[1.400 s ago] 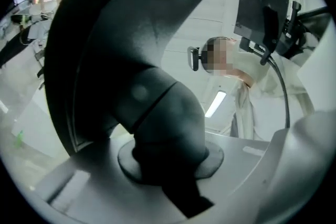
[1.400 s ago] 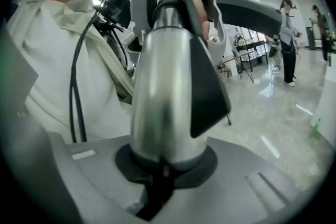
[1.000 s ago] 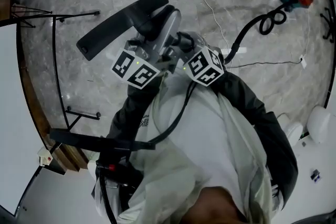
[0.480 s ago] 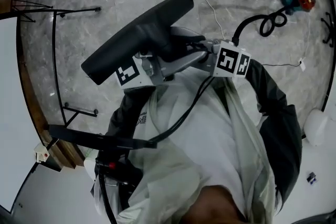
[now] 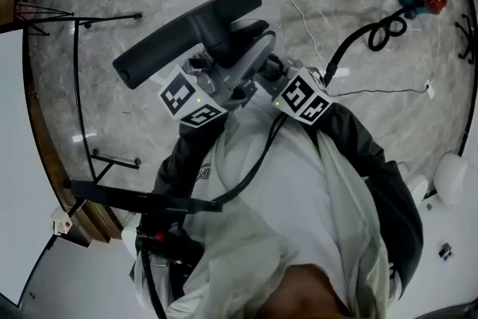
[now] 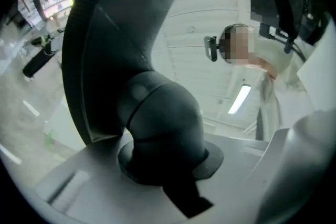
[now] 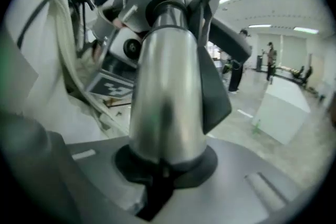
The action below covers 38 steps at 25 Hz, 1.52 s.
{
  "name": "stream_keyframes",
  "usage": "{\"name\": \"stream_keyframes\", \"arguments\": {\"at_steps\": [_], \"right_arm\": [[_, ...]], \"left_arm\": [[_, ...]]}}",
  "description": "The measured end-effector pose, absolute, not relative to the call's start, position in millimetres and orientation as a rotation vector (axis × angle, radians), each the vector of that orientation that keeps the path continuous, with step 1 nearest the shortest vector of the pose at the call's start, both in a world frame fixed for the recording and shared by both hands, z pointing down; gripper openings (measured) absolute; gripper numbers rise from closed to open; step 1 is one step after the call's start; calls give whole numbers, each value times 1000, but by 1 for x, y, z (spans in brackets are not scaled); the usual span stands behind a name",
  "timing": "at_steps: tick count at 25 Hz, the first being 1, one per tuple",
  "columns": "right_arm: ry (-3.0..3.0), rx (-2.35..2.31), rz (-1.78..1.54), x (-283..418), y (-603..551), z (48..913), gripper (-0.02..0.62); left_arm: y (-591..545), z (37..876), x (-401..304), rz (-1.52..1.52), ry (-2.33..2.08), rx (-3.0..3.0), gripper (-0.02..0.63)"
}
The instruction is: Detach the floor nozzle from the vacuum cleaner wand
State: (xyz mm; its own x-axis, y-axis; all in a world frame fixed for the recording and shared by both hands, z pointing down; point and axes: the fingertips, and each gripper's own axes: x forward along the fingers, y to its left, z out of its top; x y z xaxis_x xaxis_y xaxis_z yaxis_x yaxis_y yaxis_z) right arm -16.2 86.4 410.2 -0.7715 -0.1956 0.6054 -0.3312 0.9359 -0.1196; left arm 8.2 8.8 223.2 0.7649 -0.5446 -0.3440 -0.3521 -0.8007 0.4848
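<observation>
Gripping nozzle: left gripper (image 6: 165, 165) jaws clenched on the black neck of the floor nozzle (image 5: 187, 30), held up off the floor by the chest.
Wand: right gripper (image 7: 163, 170) jaws clamped on the wand (image 7: 165, 86), so I guess the two can be pulled apart.

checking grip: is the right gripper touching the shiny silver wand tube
Touching: right gripper view shows the right gripper shut on the shiny silver wand tube.
</observation>
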Motion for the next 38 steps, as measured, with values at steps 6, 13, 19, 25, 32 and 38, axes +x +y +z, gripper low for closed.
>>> {"name": "stream_keyframes", "arguments": {"at_steps": [6,13,19,25,32,38], "right_arm": [[-2356,623,162,-12,62,420,38],[-2544,-27,275,-11,118,396,40],[-2551,-365,409,-3,143,377,40],[-2529,220,318,-23,94,405,40],[-2360,514,209,-23,66,435,40],[-2426,320,211,-20,71,424,41]], "left_arm": [[-11,239,-9,-605,-939,2427,71],[52,213,19,-755,-358,2721,77],[59,192,27,-855,-174,2704,77],[16,214,8,-716,-576,2633,71],[-20,262,-27,-560,-1075,2306,71],[-11,239,-12,-626,-901,2475,74]]}}
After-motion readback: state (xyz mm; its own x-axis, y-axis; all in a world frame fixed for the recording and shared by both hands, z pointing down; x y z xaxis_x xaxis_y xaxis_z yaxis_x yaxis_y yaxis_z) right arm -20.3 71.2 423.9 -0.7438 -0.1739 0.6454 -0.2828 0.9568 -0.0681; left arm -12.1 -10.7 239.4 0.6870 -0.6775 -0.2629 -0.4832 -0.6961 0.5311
